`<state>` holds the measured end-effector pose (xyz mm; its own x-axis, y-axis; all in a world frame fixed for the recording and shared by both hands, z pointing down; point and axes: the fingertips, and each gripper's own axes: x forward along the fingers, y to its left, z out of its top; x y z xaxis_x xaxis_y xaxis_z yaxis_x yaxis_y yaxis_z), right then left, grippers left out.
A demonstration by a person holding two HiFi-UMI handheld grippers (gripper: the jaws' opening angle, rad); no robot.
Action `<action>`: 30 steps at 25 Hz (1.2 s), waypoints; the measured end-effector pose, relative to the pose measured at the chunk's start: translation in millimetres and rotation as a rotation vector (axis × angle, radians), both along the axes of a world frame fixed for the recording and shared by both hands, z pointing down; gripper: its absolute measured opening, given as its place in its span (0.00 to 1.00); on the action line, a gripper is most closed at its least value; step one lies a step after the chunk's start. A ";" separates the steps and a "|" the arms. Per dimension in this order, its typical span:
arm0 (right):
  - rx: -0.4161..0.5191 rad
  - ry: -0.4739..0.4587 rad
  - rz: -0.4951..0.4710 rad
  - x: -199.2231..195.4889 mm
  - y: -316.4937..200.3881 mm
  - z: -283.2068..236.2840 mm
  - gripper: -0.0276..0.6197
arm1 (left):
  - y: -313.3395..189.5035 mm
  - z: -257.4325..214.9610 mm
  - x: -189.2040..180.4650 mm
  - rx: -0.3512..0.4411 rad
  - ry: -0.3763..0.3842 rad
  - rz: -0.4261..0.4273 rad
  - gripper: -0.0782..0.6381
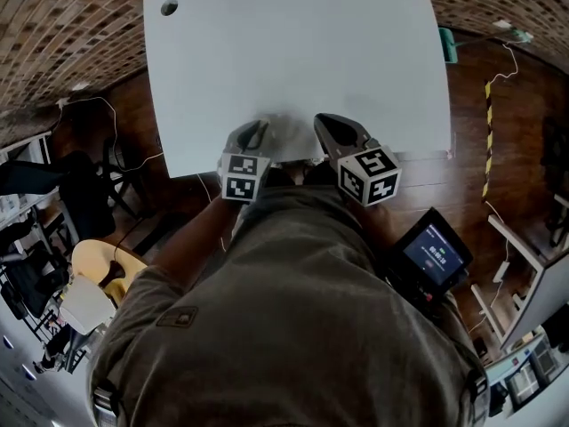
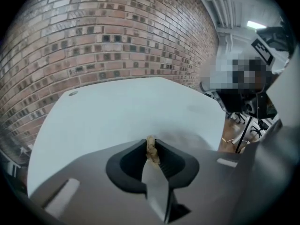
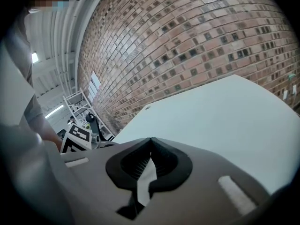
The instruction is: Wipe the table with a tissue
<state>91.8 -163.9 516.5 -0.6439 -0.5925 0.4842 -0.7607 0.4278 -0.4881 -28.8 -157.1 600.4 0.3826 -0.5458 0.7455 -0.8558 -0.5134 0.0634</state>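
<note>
The white table (image 1: 293, 43) fills the upper middle of the head view. Both grippers hover at its near edge. My left gripper (image 1: 260, 128) is shut, with a crumpled beige bit of the tissue (image 2: 151, 148) pinched between its jaws. A pale blurred patch of tissue (image 1: 286, 135) lies on the table just right of its tip, seen also as a grey smear of tissue (image 2: 190, 137) past the jaws. My right gripper (image 1: 325, 121) stands just right of the tissue. In its own view the right gripper (image 3: 151, 140) is shut with nothing between the jaws.
A round cable hole (image 1: 169, 8) sits in the table's far left corner. A brick wall (image 2: 103, 36) rises behind the table. A device with a lit screen (image 1: 434, 252) hangs at my right side, and a yellow chair (image 1: 102, 269) stands at the lower left on the wooden floor.
</note>
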 end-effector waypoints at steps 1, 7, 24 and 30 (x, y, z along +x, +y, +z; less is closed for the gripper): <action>0.000 -0.001 -0.012 -4.7 -0.5 0.2 0.06 | -1.0 0.5 -10.1 0.000 -0.004 -0.027 0.19; 0.003 -0.007 -0.058 -19.5 -1.1 -0.1 0.06 | -1.3 1.8 -47.7 -0.001 -0.028 -0.135 0.19; -0.039 -0.019 -0.064 -34.7 32.0 12.8 0.06 | 23.1 -32.7 -67.8 0.040 0.049 -0.223 0.19; -0.010 0.019 -0.051 -56.6 67.4 7.4 0.06 | 51.9 -49.1 -88.0 0.090 0.121 -0.234 0.19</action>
